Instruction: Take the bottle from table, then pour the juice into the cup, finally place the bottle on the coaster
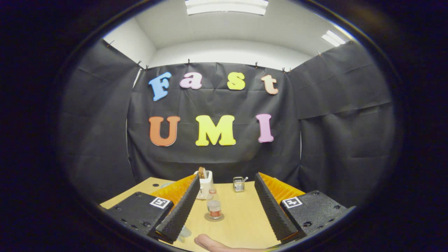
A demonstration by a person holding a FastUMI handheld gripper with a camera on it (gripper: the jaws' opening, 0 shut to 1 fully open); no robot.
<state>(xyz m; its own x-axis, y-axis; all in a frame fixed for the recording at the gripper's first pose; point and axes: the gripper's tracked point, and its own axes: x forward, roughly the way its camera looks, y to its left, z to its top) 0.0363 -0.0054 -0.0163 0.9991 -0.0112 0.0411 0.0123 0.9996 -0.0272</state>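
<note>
The camera rides on the gripper (227,196), low over the table (241,217), facing forward along its wide-apart fingers; the bottle (214,206) stands between them, just ahead.

Bottle (214,207) on coaster (214,218), between tongs (227,204)

We are seeing a light wooden desk (241,217), black ribbed claw (227,196) pads with orange backs, an orange-labelled clear bottle (214,206).
</note>
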